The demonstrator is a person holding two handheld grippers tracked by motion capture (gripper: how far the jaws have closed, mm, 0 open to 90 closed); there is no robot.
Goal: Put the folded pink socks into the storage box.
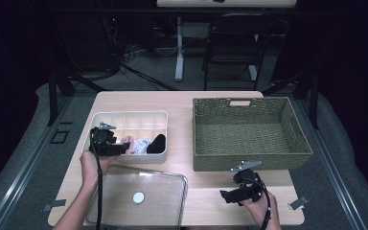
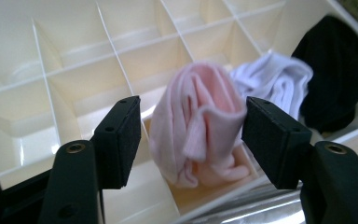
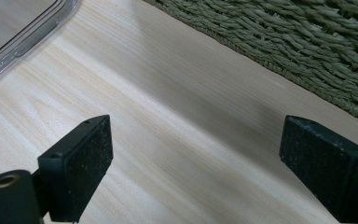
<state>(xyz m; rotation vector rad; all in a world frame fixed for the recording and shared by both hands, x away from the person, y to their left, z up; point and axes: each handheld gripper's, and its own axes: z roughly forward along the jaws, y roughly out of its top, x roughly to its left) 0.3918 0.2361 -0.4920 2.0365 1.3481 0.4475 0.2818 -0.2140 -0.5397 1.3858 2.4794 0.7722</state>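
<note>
High view: left gripper (image 1: 122, 148) reaches into the divided box (image 1: 124, 117); right gripper (image 1: 226, 196) idles before the basket (image 1: 251, 155).
Left gripper view: jaws spread around the pink sock (image 2: 200, 126) in its compartment, not clamped.
Right gripper view: jaws wide apart, empty, over the table (image 3: 168, 140).
Next: likely squeeze the sock, then lift.

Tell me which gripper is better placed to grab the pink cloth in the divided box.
Left. The left gripper is open, its fingers straddling the pink cloth in the divided box. The right gripper is open over bare table near the woven basket.
</note>
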